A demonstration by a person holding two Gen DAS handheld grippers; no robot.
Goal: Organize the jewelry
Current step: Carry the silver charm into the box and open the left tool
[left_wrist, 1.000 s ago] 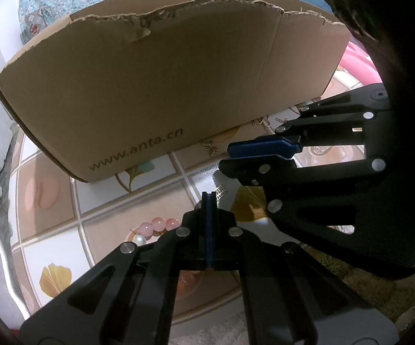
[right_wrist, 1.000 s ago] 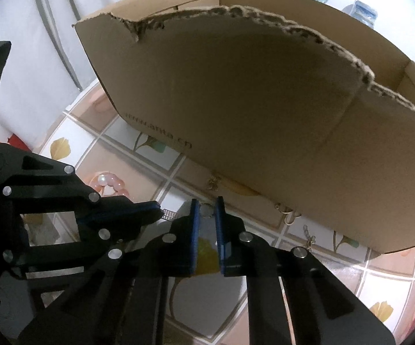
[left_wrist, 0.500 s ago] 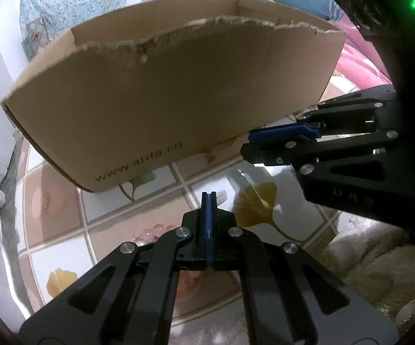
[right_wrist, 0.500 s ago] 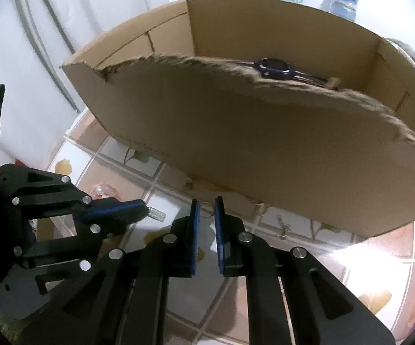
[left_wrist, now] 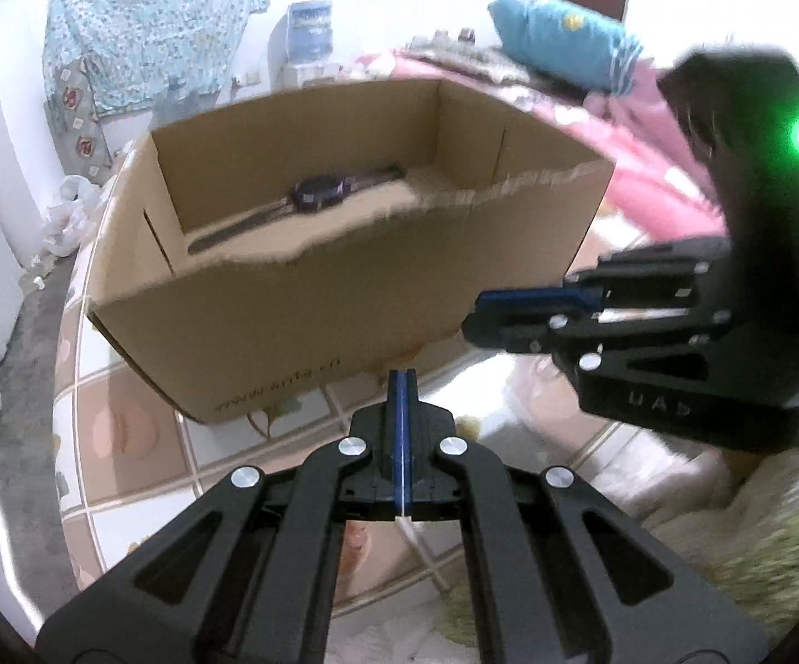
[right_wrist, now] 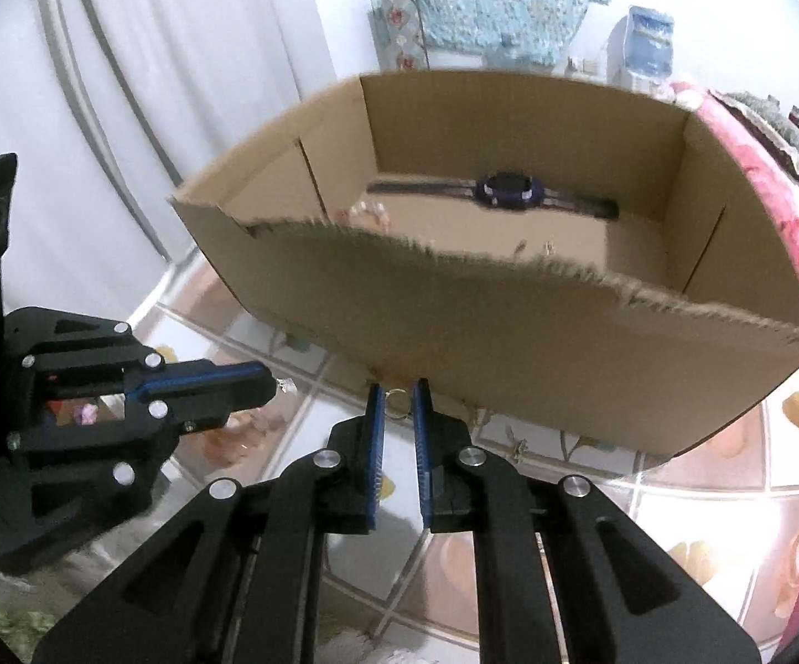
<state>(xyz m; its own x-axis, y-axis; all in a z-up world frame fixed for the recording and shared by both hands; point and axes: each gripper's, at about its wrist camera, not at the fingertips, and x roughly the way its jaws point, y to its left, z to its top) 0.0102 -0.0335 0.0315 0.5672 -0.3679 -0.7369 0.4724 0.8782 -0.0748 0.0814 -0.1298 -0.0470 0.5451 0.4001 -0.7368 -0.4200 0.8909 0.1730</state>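
An open cardboard box (left_wrist: 344, 304) (right_wrist: 510, 343) with a torn front wall stands on the tiled table. Inside lie a dark wristwatch (left_wrist: 319, 193) (right_wrist: 507, 188) by the back wall and pink beads (right_wrist: 363, 213) at the left. My right gripper (right_wrist: 398, 387) (left_wrist: 477, 312) hovers before the front wall, shut on a small metal ring (right_wrist: 397, 404) between its blue pads. My left gripper (left_wrist: 402, 373) (right_wrist: 272, 384) is beside it on the left, jaws pressed together. A small silver piece (right_wrist: 287, 384) sticks out of its tip.
Small earrings (right_wrist: 518, 445) lie on the tiled tabletop (left_wrist: 123, 426) below the box's front wall. More pink beads (right_wrist: 87, 415) show through the left gripper's frame. A pink cushion (right_wrist: 787, 221) borders the table on the right, and a fluffy rug (left_wrist: 759, 525) lies near me.
Both grippers have risen in front of the box. The views now look over the torn front wall, and the watch inside has come into sight.
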